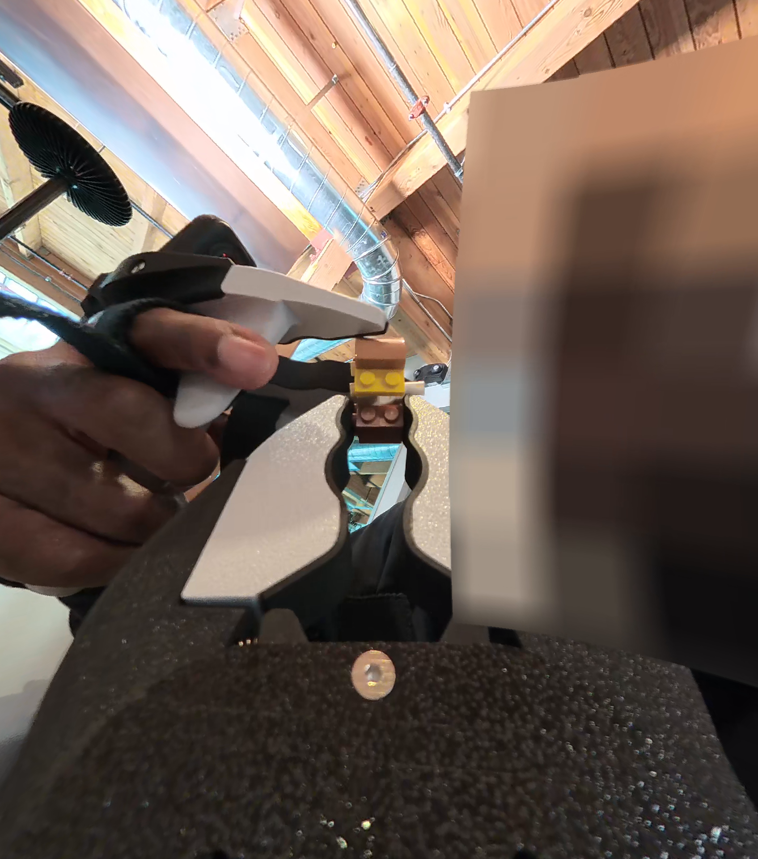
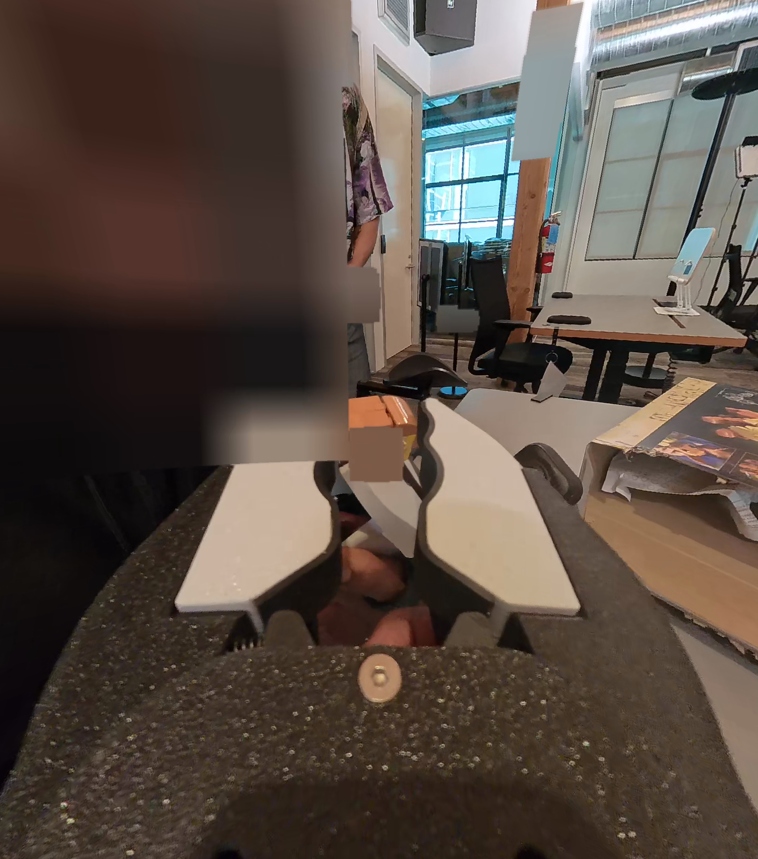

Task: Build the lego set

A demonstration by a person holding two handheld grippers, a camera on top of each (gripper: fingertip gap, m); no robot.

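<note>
**A:** Item one, far left of the left tool?

**B:** A hand (image 1: 65,441), curled round the grip of the right tool (image 1: 365,353), strap across the knuckles, thumb lying forward along the lower finger. That tool comes in sideways, level, across the left tool's tips

**A:** State of it?

**B:** Fingers part way apart. Upper finger (image 1: 321,307) rests on top of the tan piece (image 1: 379,353). The lower one reaches in beside the yellow plate (image 1: 378,382); whether it presses, I cannot tell

**A:** Item two, centre?

**B:** A small stack of toy bricks, held in the air straight ahead of the left tool. Dark brown brick (image 1: 378,423) nearest, yellow plate on it, tan piece farthest out

**A:** Left tool (image 1: 377,418)?

**B:** Pointed up toward the timber ceiling, both pads clamped on the sides of the dark brown brick. The yellow plate and tan piece stand clear beyond its tips

**A:** Item three, to the right?

**B:** Right of the right tool, a torn cardboard box (image 2: 693,534) with a printed lid, lying on the grey surface (image 2: 553,418), well apart from the stack
</note>
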